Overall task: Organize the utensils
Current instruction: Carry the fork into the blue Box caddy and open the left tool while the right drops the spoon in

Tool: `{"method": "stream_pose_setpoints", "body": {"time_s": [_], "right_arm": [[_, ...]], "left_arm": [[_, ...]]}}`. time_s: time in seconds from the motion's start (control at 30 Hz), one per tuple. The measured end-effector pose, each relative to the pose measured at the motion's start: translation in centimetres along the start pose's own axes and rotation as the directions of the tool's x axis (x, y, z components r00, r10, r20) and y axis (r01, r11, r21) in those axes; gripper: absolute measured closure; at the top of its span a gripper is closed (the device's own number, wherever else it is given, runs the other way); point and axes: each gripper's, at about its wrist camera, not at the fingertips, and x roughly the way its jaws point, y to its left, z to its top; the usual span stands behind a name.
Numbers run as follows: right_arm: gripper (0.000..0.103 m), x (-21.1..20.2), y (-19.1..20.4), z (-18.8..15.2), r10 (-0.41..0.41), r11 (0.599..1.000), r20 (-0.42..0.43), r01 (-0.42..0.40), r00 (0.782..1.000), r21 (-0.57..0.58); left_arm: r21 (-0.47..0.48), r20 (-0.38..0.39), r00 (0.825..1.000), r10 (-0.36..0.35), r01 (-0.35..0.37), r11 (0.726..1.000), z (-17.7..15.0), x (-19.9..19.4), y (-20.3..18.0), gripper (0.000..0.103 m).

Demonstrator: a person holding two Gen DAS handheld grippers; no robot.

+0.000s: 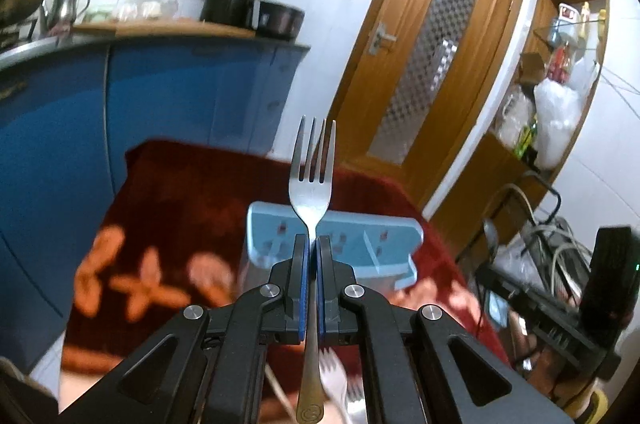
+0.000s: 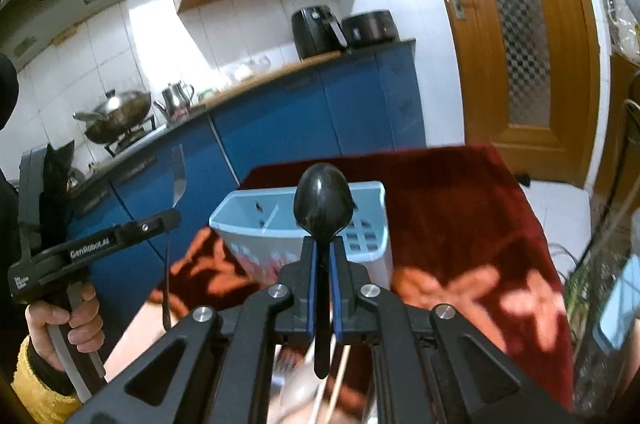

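My left gripper (image 1: 312, 244) is shut on a steel fork (image 1: 312, 171), held upright with tines up, above the table. My right gripper (image 2: 323, 246) is shut on a black plastic spoon (image 2: 322, 201), bowl up. A light blue utensil holder (image 1: 360, 244) with divided compartments stands on the red flowered tablecloth just beyond both grippers; it also shows in the right wrist view (image 2: 368, 220). The left gripper with its fork (image 2: 178, 179) shows at the left of the right wrist view. More utensils, a white plastic fork (image 1: 334, 372) and chopsticks (image 2: 340, 380), lie blurred below the grippers.
The red tablecloth (image 2: 460, 207) covers a table. Blue kitchen cabinets (image 2: 300, 111) with a wok (image 2: 116, 111), kettle and air fryer (image 2: 316, 31) stand behind. A wooden door (image 1: 428, 55) is at the right, cluttered shelves (image 1: 556, 95) and cables beside it.
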Motion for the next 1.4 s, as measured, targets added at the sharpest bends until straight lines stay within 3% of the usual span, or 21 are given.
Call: {"method": "stream_pose_setpoints", "body": {"time_s": [0.17,0.37,0.57,0.7,0.87,1.1,1.4], "right_arm": [[0.095,1.8,-0.2,1.4,0.002,1.0,0.059,0.0,0.998,-0.02],[0.095,3.9,-0.7,2.6,0.009,0.999,0.13,-0.004,0.992,-0.036],[0.095,7.4,-1.5,2.5,0.006,0.999,0.16,0.001,0.987,-0.045],[0.095,8.6,-2.1,2.0,0.019,0.999,0.176,-0.014,0.984,-0.029],[0.095,9.4,-2.5,1.4,0.032,0.999,0.187,-0.026,0.982,-0.034],[0.095,9.4,-2.4,0.4,0.023,0.999,0.162,-0.017,0.987,-0.041],[0.094,8.9,-1.7,-0.1,-0.001,0.998,0.128,0.01,0.992,-0.067]], "left_arm": [[0.041,0.128,0.991,0.036,-0.042,0.998,2.7,0.5,-1.0,0.1],[0.069,0.288,0.954,0.088,-0.112,0.991,4.6,1.8,-1.4,0.1],[0.09,0.372,0.921,0.116,-0.16,0.983,3.5,4.3,-1.2,0.1],[0.088,0.391,0.909,0.143,-0.191,0.978,1.8,5.8,-0.8,0.1],[0.081,0.397,0.905,0.155,-0.203,0.976,0.0,7.1,-0.6,0.1],[0.061,0.359,0.925,0.124,-0.156,0.986,-1.7,7.7,-0.1,0.099],[0.088,0.32,0.94,0.117,-0.152,0.984,-3.0,7.5,0.1,0.1]]}}
